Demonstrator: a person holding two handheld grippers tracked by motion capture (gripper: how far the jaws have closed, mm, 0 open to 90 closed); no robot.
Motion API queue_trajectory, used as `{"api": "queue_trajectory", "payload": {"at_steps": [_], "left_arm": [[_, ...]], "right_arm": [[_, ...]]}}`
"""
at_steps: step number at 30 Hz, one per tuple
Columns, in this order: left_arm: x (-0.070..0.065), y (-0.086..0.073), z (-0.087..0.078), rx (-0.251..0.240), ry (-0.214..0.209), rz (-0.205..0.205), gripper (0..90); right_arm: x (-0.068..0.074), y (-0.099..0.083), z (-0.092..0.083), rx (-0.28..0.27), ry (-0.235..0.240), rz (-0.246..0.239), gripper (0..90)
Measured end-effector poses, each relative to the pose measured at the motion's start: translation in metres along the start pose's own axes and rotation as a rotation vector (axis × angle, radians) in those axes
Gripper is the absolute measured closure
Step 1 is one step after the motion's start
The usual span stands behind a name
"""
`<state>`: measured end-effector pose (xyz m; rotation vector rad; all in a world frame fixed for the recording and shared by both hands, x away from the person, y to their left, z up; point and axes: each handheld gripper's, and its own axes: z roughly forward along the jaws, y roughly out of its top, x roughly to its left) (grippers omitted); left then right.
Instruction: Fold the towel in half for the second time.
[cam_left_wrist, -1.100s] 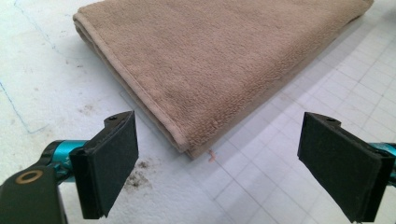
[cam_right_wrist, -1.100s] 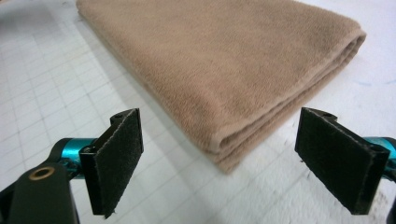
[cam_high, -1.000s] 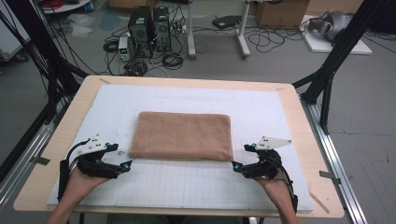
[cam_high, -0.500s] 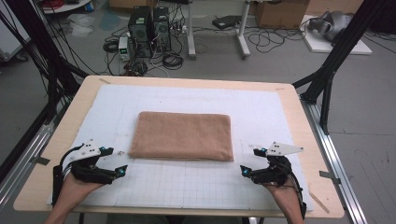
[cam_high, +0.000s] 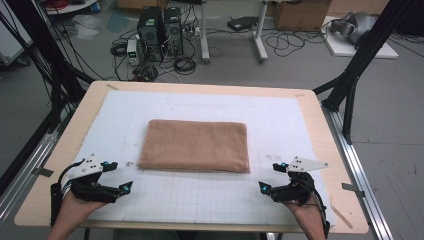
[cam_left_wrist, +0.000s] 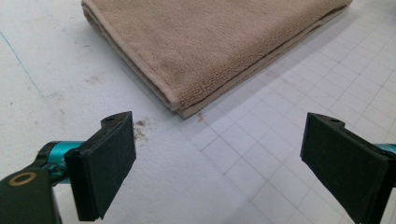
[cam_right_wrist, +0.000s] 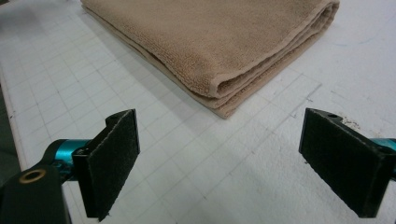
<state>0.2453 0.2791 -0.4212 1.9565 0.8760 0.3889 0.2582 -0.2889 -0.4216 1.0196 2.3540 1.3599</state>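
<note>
A folded tan towel (cam_high: 195, 145) is lying flat near the middle of the white gridded mat (cam_high: 210, 200) that is covering the wooden desk (cam_high: 310, 107), its long sides running across the desk and its folded layers showing along the near edge. The left claw (cam_high: 118, 177) is resting low over the mat near the desk's front left corner, just off the towel's near left corner and apart from it; its jaws are standing wide open and gripping nothing, and in the left gripper view the towel's corner (cam_left_wrist: 180, 100) is sitting ahead of and between the two black pads, with a small reddish mark and a dark smudge on the mat just beside it. The right claw (cam_high: 270, 179) is sitting near the front right corner, likewise clear of the towel, its jaws also spread wide and empty; the right gripper view is showing the towel's rounded fold (cam_right_wrist: 224, 88) ahead of the pads. No brand, label or readable writing is showing on the towel, the mat or the claws.
</note>
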Motion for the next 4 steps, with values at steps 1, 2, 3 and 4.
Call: {"api": "queue_trajectory", "payload": {"at_steps": [1, 2, 3, 4], "left_arm": [[-0.0002, -0.0006, -0.0001, 0.001, 0.0, -0.002, 10.8], [-0.0006, -0.0015, 0.0002, 0.0, -0.002, -0.007, 10.8], [-0.0007, -0.0025, 0.0006, 0.0, -0.003, -0.01, 10.8], [-0.0008, -0.0036, 0.001, 0.004, -0.003, -0.01, 10.8]], "right_arm": [[-0.0001, -0.0006, 0.0001, -0.001, 0.002, -0.001, 11.5], [0.0002, -0.0011, 0.0001, -0.004, 0.003, 0.001, 11.6], [0.0005, -0.0015, 0.0003, -0.007, 0.005, 0.001, 11.6], [0.0004, -0.002, -0.0002, -0.006, 0.005, 0.0, 11.6]]}}
